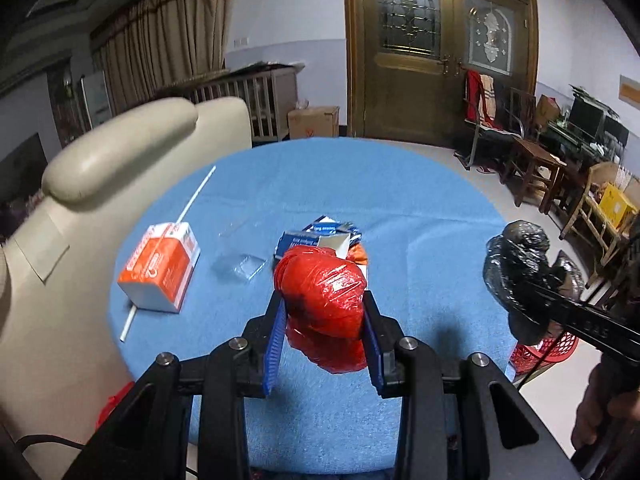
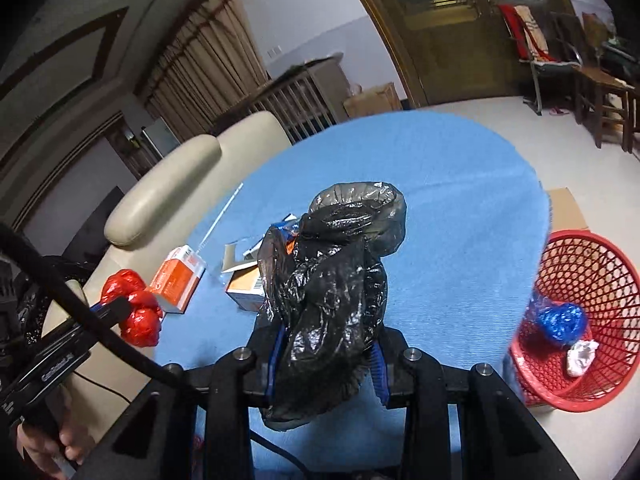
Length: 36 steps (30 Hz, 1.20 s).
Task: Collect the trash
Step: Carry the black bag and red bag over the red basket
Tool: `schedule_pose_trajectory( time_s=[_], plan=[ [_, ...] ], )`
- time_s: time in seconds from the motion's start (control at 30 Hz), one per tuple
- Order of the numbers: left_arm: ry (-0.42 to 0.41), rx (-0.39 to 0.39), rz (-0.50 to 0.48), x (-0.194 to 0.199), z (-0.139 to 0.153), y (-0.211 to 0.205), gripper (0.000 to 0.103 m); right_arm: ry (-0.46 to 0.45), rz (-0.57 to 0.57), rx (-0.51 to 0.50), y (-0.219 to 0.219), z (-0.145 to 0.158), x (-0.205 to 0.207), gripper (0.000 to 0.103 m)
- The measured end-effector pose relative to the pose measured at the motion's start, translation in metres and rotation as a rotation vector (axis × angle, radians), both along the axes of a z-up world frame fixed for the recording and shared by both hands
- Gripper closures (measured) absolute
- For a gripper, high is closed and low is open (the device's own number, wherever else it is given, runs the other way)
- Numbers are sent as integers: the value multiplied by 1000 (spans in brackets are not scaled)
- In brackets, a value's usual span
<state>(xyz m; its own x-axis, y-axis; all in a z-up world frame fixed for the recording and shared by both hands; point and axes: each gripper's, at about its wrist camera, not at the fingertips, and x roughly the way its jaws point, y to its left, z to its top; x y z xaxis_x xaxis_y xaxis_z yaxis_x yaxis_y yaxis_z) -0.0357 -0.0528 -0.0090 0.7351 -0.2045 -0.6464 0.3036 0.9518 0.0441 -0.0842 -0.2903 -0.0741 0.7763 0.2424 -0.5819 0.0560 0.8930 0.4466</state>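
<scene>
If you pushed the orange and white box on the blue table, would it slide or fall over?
The orange and white box lies flat on its broad side, so it would probably slide, not tip. The blue tablecloth looks fuzzy, so it may drag a little. The white straw pokes out from under it, so it might move too.

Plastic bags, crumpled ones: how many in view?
3: red bag in the left gripper, black bag in the right gripper, blue bag in the red basket. Others may be hidden.

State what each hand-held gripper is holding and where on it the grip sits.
The left hand-held gripper clamps the crumpled red plastic bag across its middle. The right hand-held gripper pinches the crumpled black plastic bag at its lower part.
</scene>
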Motion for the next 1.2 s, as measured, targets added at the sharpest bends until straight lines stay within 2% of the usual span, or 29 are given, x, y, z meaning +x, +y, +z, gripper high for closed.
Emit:
schedule_pose_trajectory(
  time_s=[0.3, 0.57, 1.2],
  plan=[
    [-70, 49, -29, -17, 15, -21, 66, -76, -4, -36, 1, 18, -32, 66],
    [-109, 86, -52, -28, 22, -39, 65, -104, -23, -45, -4, 18, -53, 66],
    [-113, 133, -115, -37, 17, -74, 65, -106, -82, -11, -31, 14, -74, 66]
  ],
)
